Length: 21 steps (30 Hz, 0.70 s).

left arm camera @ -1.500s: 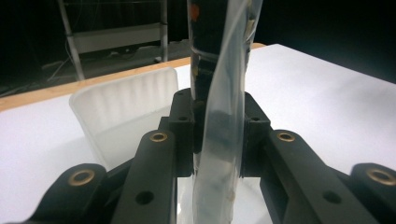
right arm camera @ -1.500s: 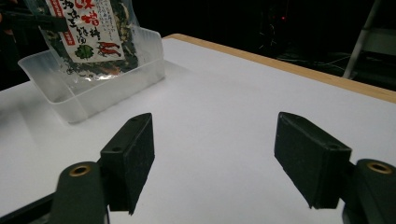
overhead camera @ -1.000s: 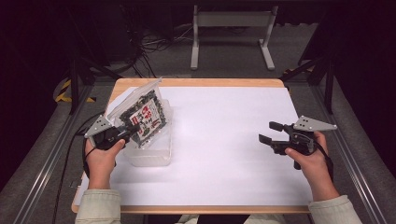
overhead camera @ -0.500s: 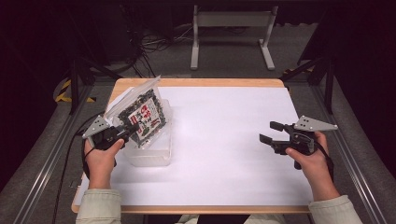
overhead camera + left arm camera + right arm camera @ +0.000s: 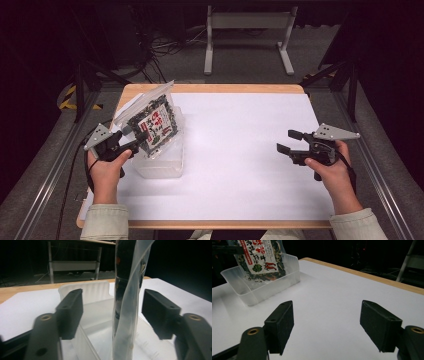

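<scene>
A clear food packet (image 5: 152, 122) with a red, white and dark green label stands tilted in a clear plastic tub (image 5: 160, 167) at the table's left. My left gripper (image 5: 140, 140) is at the packet's near edge. Its jaws have just been opening. In the left gripper view the packet (image 5: 127, 302) stands edge-on between the jaws of the left gripper (image 5: 112, 312), with a gap on each side, over the tub (image 5: 85, 290). My right gripper (image 5: 289, 141) hovers open at the right with nothing in it. The right gripper view shows its own open gripper (image 5: 325, 322) and, far off, the packet (image 5: 258, 257) in the tub (image 5: 269, 287).
A white sheet (image 5: 240, 150) covers the wooden table (image 5: 210, 88). A metal frame (image 5: 247, 22) and cables stand on the dark floor beyond the far edge. Rails run along both sides of the table.
The left jaws have parted and let go of the packet, which stays leaning in the tub. Neither hand has shifted.
</scene>
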Each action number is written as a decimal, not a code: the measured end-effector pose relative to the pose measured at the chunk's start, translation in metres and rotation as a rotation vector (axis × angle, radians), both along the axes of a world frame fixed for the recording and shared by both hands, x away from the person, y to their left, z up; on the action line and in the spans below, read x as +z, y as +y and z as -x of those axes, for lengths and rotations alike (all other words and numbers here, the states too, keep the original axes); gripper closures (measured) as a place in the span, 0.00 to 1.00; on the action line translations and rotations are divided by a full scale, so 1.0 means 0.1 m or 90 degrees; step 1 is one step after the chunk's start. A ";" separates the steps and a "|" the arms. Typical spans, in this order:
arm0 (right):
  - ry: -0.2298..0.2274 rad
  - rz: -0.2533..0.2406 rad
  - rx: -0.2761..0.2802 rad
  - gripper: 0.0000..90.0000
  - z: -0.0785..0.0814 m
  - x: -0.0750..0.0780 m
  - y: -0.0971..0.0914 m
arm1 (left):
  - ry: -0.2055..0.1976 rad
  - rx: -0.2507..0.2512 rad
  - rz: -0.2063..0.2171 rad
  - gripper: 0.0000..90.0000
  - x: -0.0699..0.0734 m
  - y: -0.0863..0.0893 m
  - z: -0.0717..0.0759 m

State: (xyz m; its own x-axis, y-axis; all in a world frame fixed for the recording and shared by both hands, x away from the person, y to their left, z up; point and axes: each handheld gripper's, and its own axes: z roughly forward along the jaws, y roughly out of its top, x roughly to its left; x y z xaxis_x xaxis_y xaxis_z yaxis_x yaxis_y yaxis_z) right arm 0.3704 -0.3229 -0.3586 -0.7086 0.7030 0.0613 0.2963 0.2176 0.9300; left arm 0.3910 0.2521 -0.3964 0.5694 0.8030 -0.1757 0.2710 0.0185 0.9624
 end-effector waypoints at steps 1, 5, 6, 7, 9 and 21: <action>-0.001 0.000 0.001 0.30 0.00 0.00 0.00 | 0.000 0.000 0.000 0.33 0.00 0.00 0.00; -0.001 -0.002 0.002 0.30 -0.02 0.01 0.01 | -0.004 0.030 -0.022 0.25 0.03 0.00 0.06; -0.002 -0.002 0.003 0.30 -0.02 0.01 0.01 | -0.008 0.034 -0.033 0.23 0.04 0.00 0.08; -0.002 -0.002 0.004 0.30 -0.02 0.01 0.01 | -0.011 0.039 -0.046 0.21 0.05 0.00 0.10; -0.003 -0.004 0.005 0.30 -0.04 0.01 0.02 | -0.017 0.049 -0.058 0.16 0.08 0.00 0.15; -0.004 -0.007 0.010 0.30 -0.07 0.01 0.04 | 0.007 0.076 -0.086 0.08 0.25 -0.03 0.46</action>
State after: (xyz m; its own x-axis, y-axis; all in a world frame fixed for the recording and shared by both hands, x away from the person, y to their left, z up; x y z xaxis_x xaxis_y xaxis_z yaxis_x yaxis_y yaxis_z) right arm 0.3775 -0.3186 -0.3571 -0.7193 0.6916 0.0647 0.2875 0.2117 0.9341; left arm 0.3445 0.2492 -0.3713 0.4679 0.8812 -0.0679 0.2856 -0.0781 0.9552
